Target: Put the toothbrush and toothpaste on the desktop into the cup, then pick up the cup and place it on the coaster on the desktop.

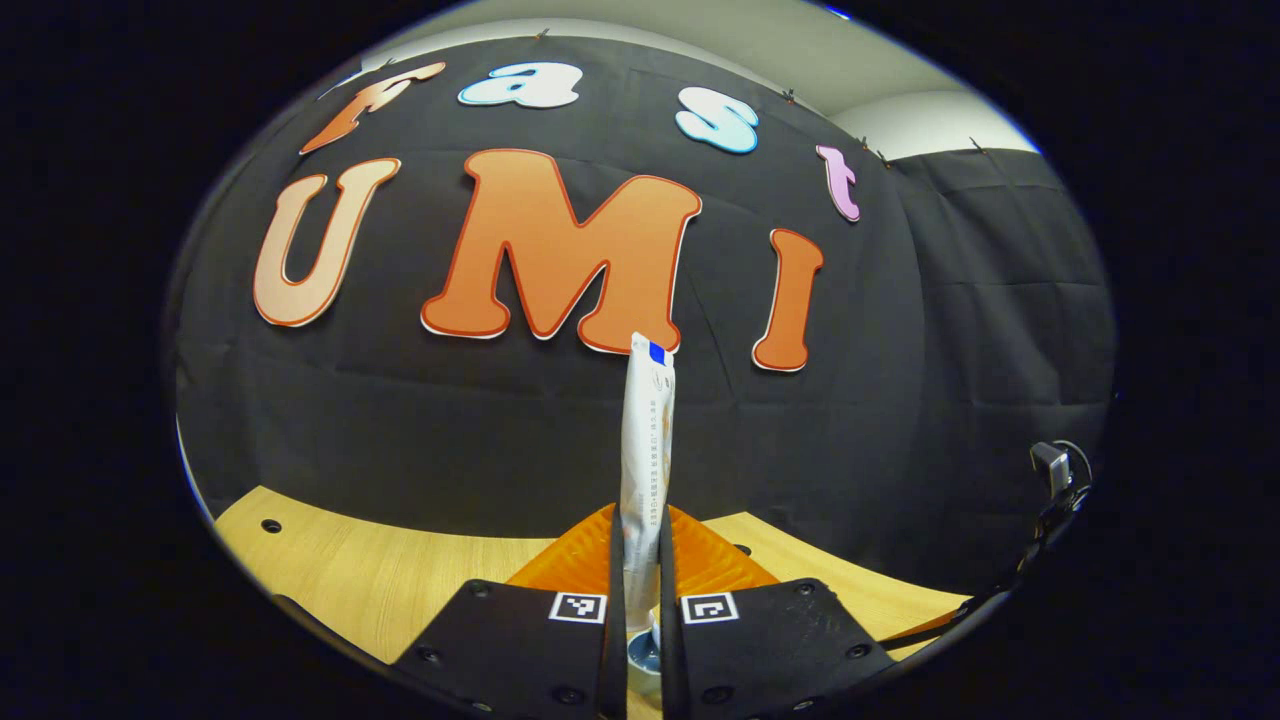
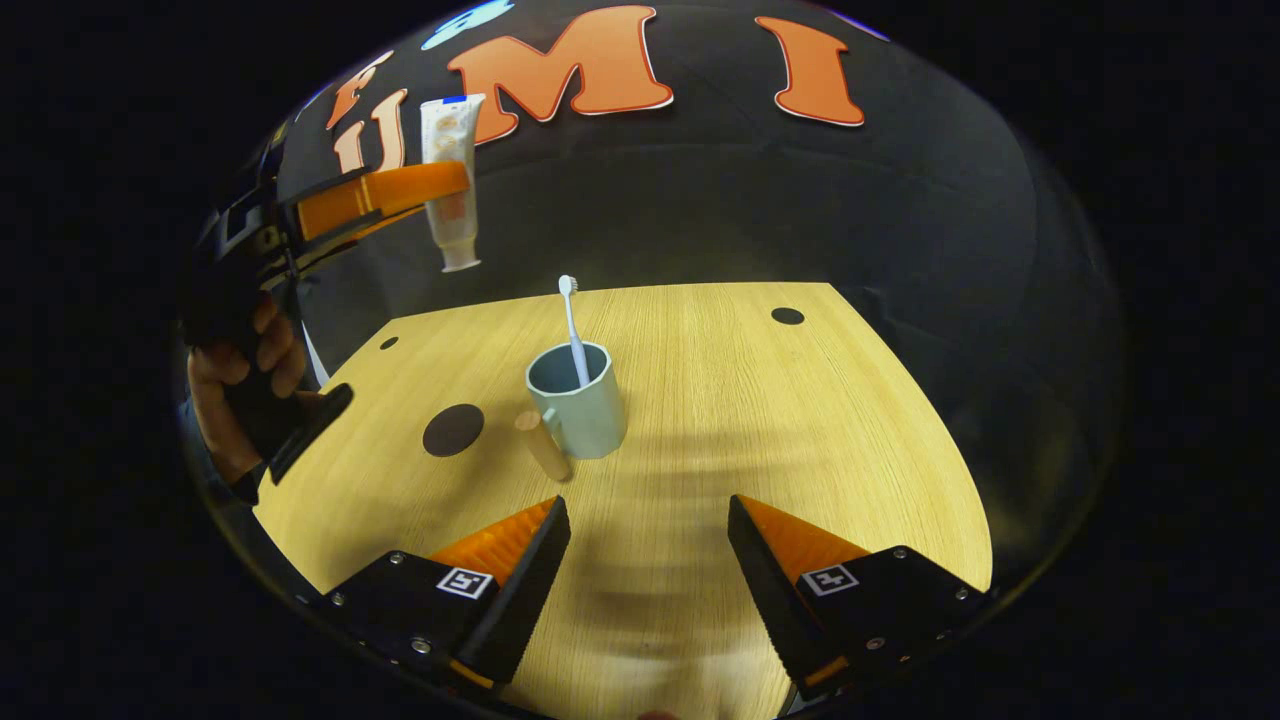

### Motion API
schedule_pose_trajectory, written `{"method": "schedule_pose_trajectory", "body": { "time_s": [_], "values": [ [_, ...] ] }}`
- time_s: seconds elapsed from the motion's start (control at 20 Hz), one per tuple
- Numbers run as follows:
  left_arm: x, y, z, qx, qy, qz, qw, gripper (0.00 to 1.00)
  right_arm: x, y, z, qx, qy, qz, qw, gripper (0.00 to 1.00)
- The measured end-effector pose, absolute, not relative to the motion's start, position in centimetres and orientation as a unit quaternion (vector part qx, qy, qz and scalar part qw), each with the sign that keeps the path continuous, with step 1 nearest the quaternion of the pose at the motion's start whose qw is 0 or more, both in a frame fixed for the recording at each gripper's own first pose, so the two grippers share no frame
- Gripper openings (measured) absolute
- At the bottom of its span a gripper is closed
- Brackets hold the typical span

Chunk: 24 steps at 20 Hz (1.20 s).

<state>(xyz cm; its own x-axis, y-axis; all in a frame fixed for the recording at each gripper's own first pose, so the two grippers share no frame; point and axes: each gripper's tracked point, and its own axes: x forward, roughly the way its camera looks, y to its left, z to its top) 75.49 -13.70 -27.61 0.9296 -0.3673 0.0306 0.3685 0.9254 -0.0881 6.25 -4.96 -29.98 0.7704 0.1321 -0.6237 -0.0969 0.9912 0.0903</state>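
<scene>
A white toothpaste tube stands upright between the fingers of my left gripper, which is shut on it, cap end down. In the right gripper view that gripper holds the toothpaste tube in the air, up and to the left of the cup. The pale blue-grey cup stands on the wooden table with a wooden handle toward the left. A white toothbrush leans inside it, head up. My right gripper is open, low over the table, a short way in front of the cup.
A dark round coaster lies on the table left of the cup. A person's hand holds the left gripper at the left edge. Small dark holes dot the tabletop. A cable and clip hang at the right.
</scene>
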Motion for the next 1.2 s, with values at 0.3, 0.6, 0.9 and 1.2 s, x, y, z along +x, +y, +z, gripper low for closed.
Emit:
{"method": "schedule_pose_trajectory", "body": {
  "time_s": [0.3,0.6,0.9,1.2],
  "values": [
    [76.5,-16.7,-31.6,-0.055,0.001,-0.199,0.978,0.13,4.7,-6.2,-30.4,0.02,0.358,0.051,0.932,0.96],
    [76.5,-17.8,-36.7,-0.055,0.007,-0.186,0.981,0.13,4.1,-7.0,-30.5,0.011,0.371,0.036,0.928,0.96],
    [76.1,-17.4,-41.3,-0.043,0.022,-0.16,0.986,0.13,3.3,-7.4,-31.4,0.006,0.388,0.037,0.921,0.96],
    [76.9,-16.6,-45.1,-0.027,0.058,-0.132,0.989,0.13,3.3,-7.5,-32.0,0.009,0.39,0.046,0.92,0.96]
  ]
}}
